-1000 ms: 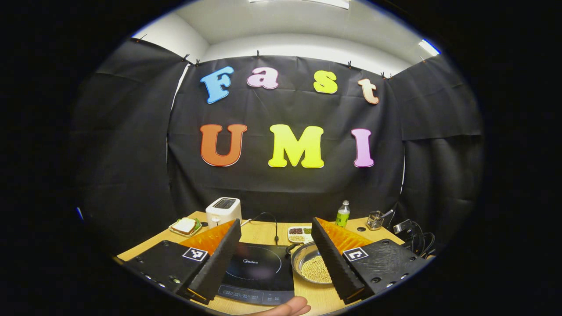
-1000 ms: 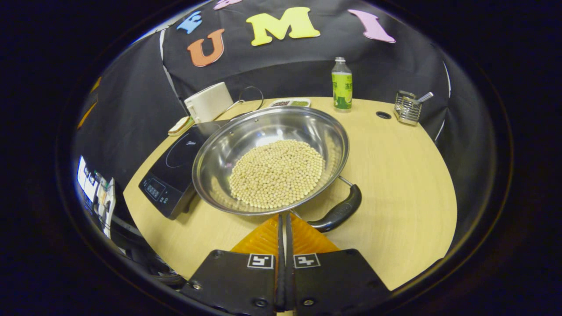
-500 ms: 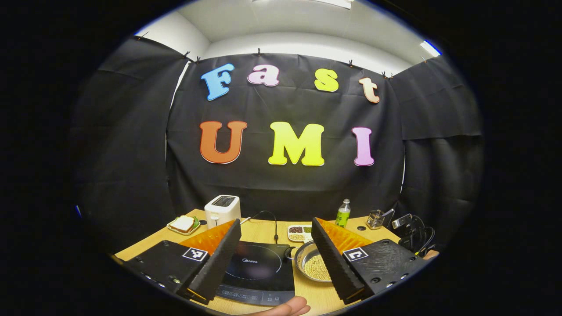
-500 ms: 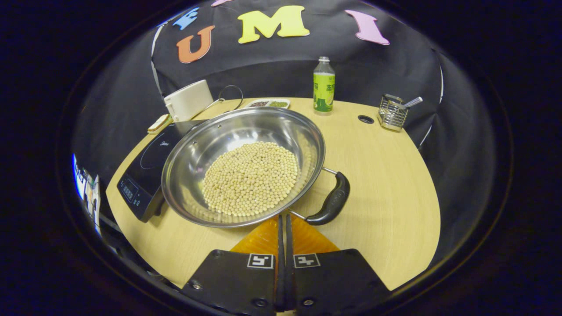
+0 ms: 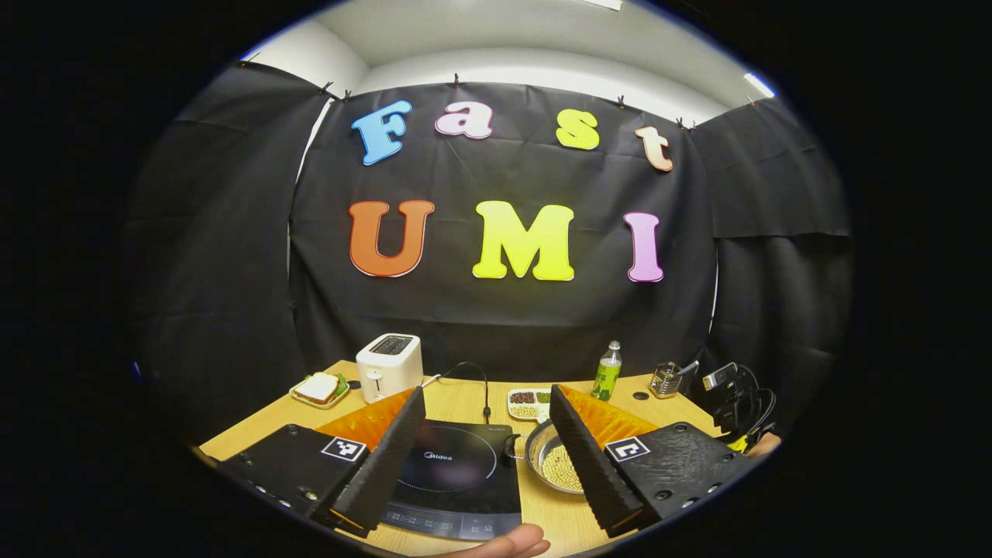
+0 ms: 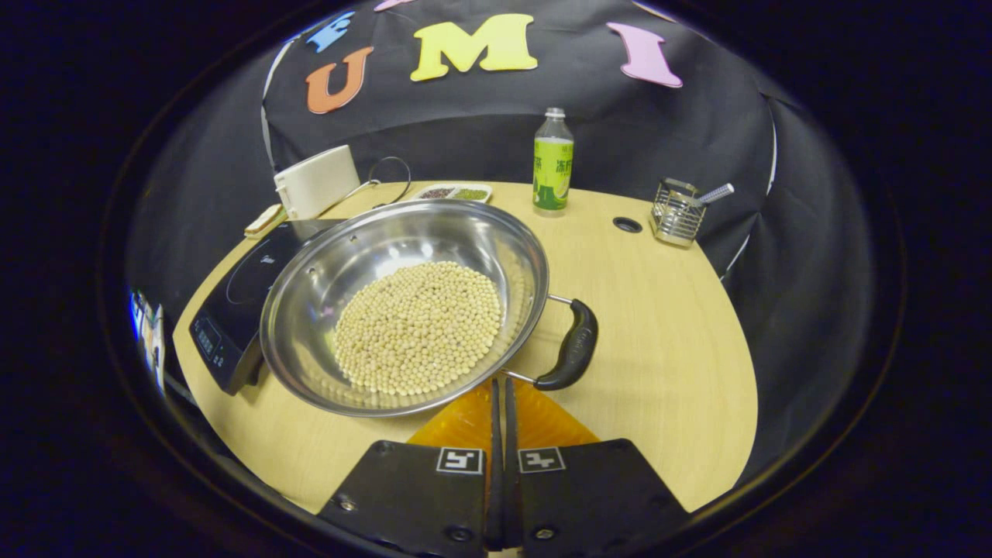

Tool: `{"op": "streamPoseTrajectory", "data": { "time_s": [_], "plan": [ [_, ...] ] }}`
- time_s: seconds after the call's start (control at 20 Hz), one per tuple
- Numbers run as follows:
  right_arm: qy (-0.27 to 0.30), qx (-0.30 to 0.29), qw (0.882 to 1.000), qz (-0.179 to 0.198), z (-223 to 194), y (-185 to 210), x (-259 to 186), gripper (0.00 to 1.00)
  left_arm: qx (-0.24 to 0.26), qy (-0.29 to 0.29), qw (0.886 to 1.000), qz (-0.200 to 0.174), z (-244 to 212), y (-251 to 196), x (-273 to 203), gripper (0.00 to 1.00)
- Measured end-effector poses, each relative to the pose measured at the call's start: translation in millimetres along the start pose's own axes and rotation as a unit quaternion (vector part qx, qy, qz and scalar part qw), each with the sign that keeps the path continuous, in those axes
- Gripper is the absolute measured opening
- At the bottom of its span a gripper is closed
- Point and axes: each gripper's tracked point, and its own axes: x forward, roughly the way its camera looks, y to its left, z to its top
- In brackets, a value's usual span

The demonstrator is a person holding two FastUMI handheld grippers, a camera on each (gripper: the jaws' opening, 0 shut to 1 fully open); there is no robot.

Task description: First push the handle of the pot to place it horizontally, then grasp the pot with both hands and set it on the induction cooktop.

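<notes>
- Right gripper [image 6: 500,387]: the two fingers are pressed together with nothing between them. The tips sit just beside the near rim of the pot, close to the wire root of the handle; contact with the rim cannot be confirmed.
- Pot [image 6: 403,306]: a shallow steel pan resting on the wooden table [image 6: 666,325]. It holds a layer of pale round beans [image 6: 418,325].
- Pot position: its left edge overlaps or touches the right edge of the induction cooktop [image 6: 240,298]; most of the pot lies on the bare tabletop.
- Handle [image 6: 570,353]: a black grip on two wire legs, on the pot's right side in the right gripper view, pointing toward the near right.
- Left gripper [image 5: 488,457]: the fingers are spread wide apart, holding nothing, raised above the near edge of the table.
- In the left gripper view, the induction cooktop [image 5: 457,473] appears between the spread fingers, and the pot [image 5: 554,465] lies just to its right, partly hidden by the right-hand finger.
- A fingertip of the person's hand [image 5: 504,542] shows at the bottom edge of the left gripper view.
- Far side of the table: a white toaster [image 6: 316,182], a divided dish [image 6: 453,192] of assorted grains, a green-labelled bottle [image 6: 552,163] and a wire basket [image 6: 676,213] holding a utensil.
- A plate with a sandwich [image 5: 319,389] lies left of the toaster [image 5: 389,364].
</notes>
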Motion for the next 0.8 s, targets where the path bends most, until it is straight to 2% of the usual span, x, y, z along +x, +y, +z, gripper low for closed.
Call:
{"op": "streamPoseTrajectory", "data": {
  "time_s": [0.6, 0.8],
  "plan": [
    [-0.026, 0.022, 0.999, -0.021, 21.4, -30.1, 15.9, 0.04, -0.006, 0.044, 0.999, -0.021, -32.6, -21.8, 29.2, 0.96],
    [-0.064, 0.044, 0.996, -0.033, 30.6, -38.9, 9.9, 0.04, -0.013, 0.070, 0.997, -0.022, -57.0, -23.9, 46.7, 0.96]
  ]
}}
